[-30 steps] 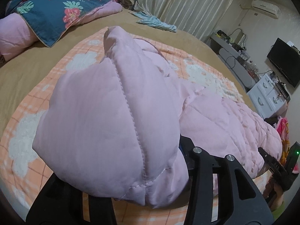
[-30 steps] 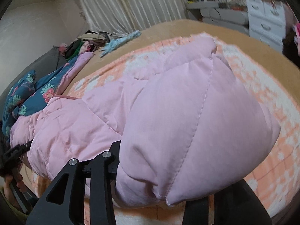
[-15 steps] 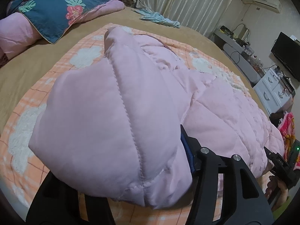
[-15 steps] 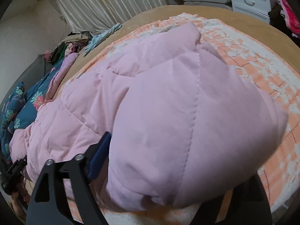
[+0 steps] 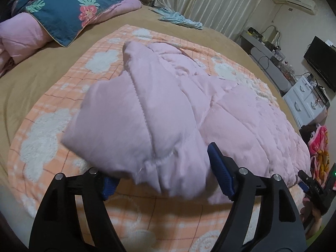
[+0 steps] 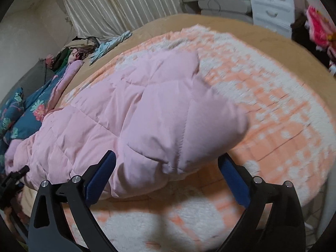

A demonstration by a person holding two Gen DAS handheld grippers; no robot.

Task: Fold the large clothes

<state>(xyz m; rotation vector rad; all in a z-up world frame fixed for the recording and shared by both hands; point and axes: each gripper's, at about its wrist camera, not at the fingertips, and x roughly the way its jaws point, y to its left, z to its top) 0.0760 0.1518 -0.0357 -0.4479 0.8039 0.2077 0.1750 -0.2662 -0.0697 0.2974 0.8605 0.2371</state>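
Letting go: left gripper point(image 5: 166, 180) and right gripper point(image 6: 168, 178) both spreading wide, pads clear of the pink quilted jacket point(image 5: 189, 109), dropping its corners so the fold settles on the orange blanket point(image 5: 63, 96).

Each view is taken from just behind a gripper's two black fingers with blue pads, looking forward and downward along them. In the left wrist view, the left gripper point(image 5: 166, 180) is aimed over the near corner of a pale pink quilted padded garment point(image 5: 172, 105) spread on an orange-and-white checked fleece blanket point(image 5: 46, 126). In the right wrist view, the right gripper point(image 6: 168, 178) is aimed over the opposite near corner. The garment, the blanket and the cream pleated curtains point(image 6: 117, 6) ahead are shared by both views.
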